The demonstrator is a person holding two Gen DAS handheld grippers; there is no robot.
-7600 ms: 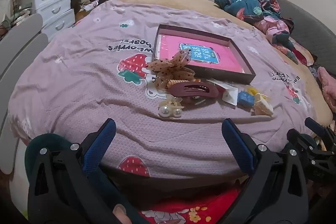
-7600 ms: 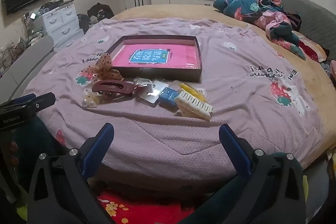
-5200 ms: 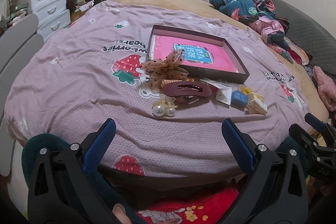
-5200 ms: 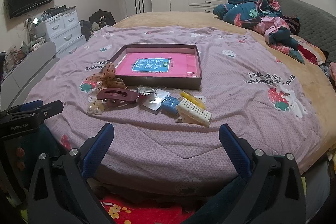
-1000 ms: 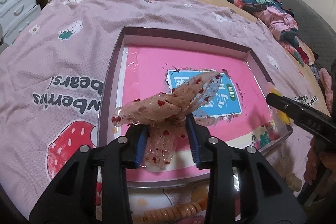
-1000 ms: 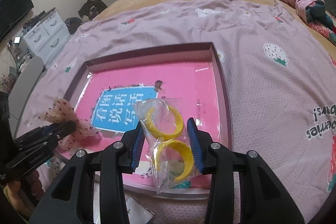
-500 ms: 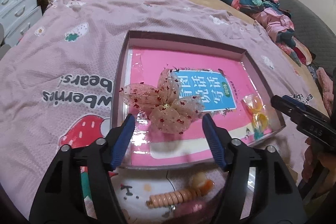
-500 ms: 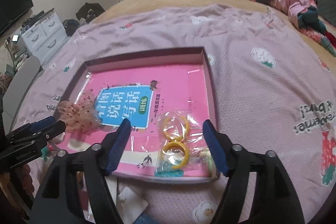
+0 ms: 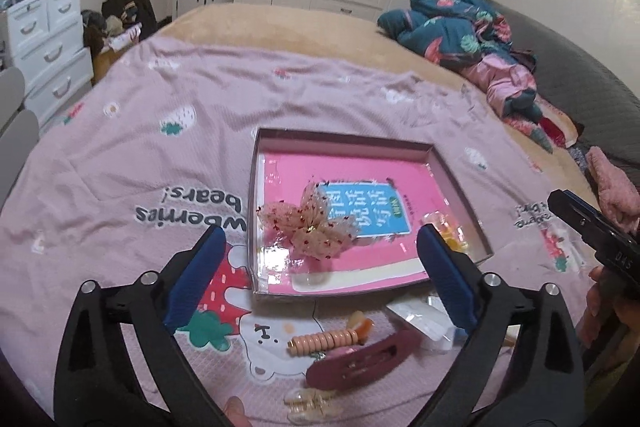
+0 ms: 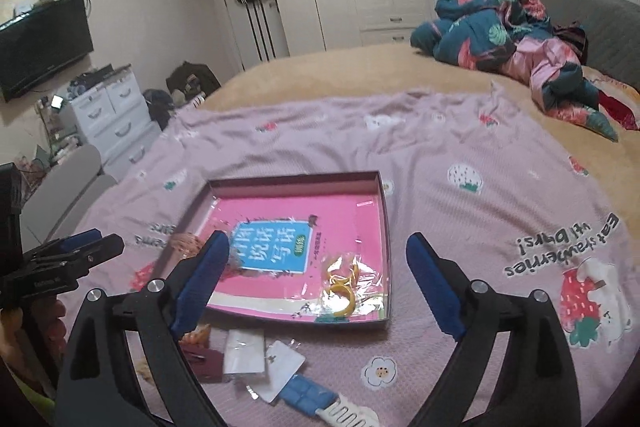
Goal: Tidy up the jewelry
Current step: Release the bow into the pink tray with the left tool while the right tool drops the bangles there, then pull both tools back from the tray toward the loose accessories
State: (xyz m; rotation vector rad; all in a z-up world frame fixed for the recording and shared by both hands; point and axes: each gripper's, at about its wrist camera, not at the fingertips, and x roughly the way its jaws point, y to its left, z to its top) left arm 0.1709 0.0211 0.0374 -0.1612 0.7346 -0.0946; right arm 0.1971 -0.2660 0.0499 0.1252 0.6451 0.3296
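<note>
A dark shallow box (image 9: pixel 253 187) with a pink lining lies on the purple bedspread; it also shows in the right wrist view (image 10: pixel 386 227). A beige dotted bow (image 9: pixel 306 227) lies in its near left part. A clear bag of yellow rings (image 10: pixel 340 285) lies in its near right corner. My left gripper (image 9: pixel 320 271) is open and empty, above the box's near edge. My right gripper (image 10: pixel 318 279) is open and empty, above the box. Outside the box lie a maroon claw clip (image 9: pixel 360 361), a coiled peach hair tie (image 9: pixel 324 339) and a pearl clip (image 9: pixel 310 405).
Small white packets (image 10: pixel 245 351), a white card (image 10: pixel 282 367), a blue item (image 10: pixel 306 397) and a white comb clip (image 10: pixel 348 417) lie in front of the box. Crumpled clothes (image 10: pixel 516 39) lie at the far right of the bed. White drawers (image 10: pixel 112 115) stand at the left.
Both grippers have let go of the bow and the ring bag inside the box, opened wider and pulled back and up from it.
</note>
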